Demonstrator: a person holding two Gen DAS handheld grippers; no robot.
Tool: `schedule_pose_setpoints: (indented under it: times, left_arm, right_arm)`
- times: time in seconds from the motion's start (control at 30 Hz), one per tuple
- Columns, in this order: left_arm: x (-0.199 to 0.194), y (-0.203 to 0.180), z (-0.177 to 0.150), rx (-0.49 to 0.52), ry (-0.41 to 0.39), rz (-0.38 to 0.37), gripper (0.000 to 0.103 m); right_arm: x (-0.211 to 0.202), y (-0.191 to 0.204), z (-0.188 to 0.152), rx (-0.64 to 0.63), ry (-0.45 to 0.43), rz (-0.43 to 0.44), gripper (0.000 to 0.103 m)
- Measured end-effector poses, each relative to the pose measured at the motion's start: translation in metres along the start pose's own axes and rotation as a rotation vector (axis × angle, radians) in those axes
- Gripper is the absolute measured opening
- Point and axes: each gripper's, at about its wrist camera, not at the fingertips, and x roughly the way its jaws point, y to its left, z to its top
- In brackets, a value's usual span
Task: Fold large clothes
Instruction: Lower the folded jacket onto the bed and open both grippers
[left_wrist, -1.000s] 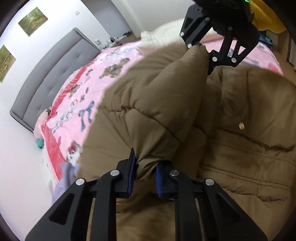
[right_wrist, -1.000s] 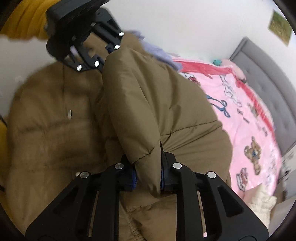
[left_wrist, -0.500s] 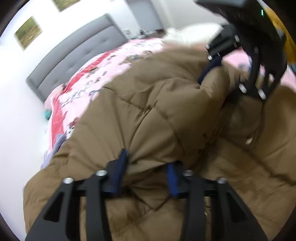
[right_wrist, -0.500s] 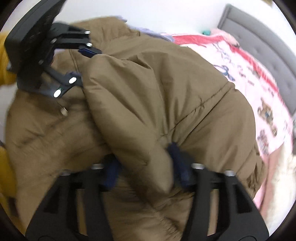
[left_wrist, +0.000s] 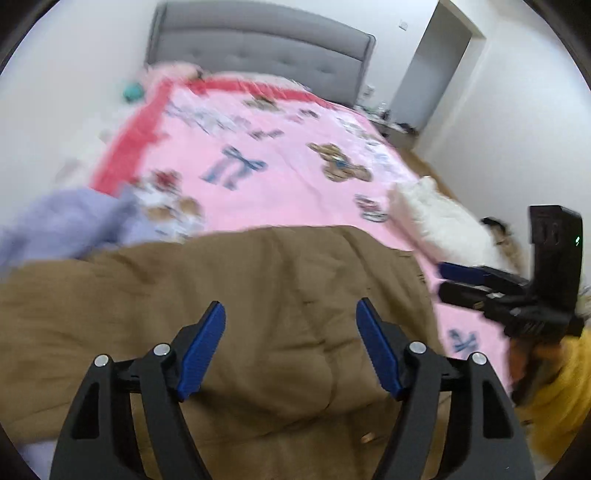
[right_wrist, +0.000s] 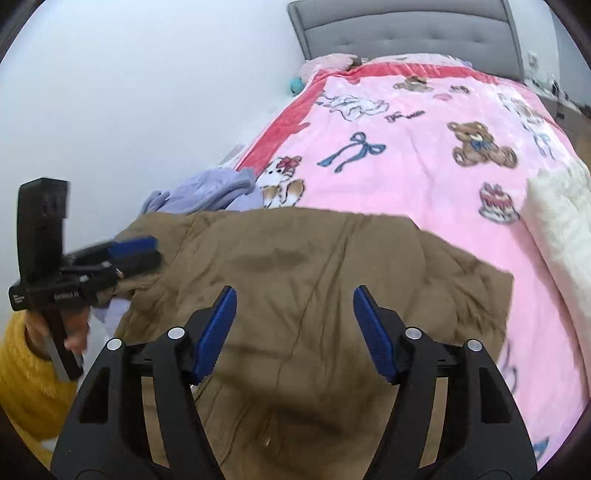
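A brown padded jacket (left_wrist: 258, 295) lies folded on the near end of the bed, also seen in the right wrist view (right_wrist: 332, 266). My left gripper (left_wrist: 290, 302) hovers above it, its jaws opening, blue pads wide apart and nothing pressed between them. My right gripper (right_wrist: 294, 290) hangs over the jacket too, jaws closing a little but still wide, holding nothing. Each shows in the other's view: the right gripper (left_wrist: 441, 278) off the jacket's right edge, the left gripper (right_wrist: 157, 248) at its left edge.
A pink bear-print blanket (right_wrist: 406, 122) covers the bed up to a grey headboard (left_wrist: 258, 40). A lilac garment (right_wrist: 214, 188) lies at the jacket's far left, a white fluffy throw (right_wrist: 557, 221) at the right. A yellow sleeve (right_wrist: 26, 369) holds the left gripper. A doorway (left_wrist: 436, 62) stands far right.
Both grippers opened and let go of the jacket fold they held. They rose and rolled upright, and the jacket now lies flat beneath them.
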Motion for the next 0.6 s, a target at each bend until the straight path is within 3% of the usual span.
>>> schedule_pose_setpoints:
  times: [0.07, 0.17, 0.27, 0.43, 0.6]
  left_arm:
    - [0.024, 0.003, -0.009, 0.011, 0.006, 0.022, 0.072]
    - [0.054, 0.004, -0.049, 0.049, 0.067, 0.071, 0.072]
    - [0.065, 0.001, -0.084, 0.077, 0.087, 0.113, 0.072]
    - [0.08, -0.004, -0.101, 0.107, 0.069, 0.168, 0.072]
    - [0.101, 0.005, -0.109, 0.132, 0.069, 0.187, 0.072]
  right_arm:
    - [0.017, 0.007, -0.006, -0.06, 0.017, -0.047, 0.058]
    - [0.028, 0.014, -0.039, -0.158, 0.024, -0.147, 0.058]
    - [0.045, 0.008, -0.065, -0.153, 0.084, -0.17, 0.058]
    - [0.06, -0.007, -0.094, -0.108, 0.086, -0.251, 0.058]
    - [0.079, -0.007, -0.111, -0.183, 0.087, -0.338, 0.058]
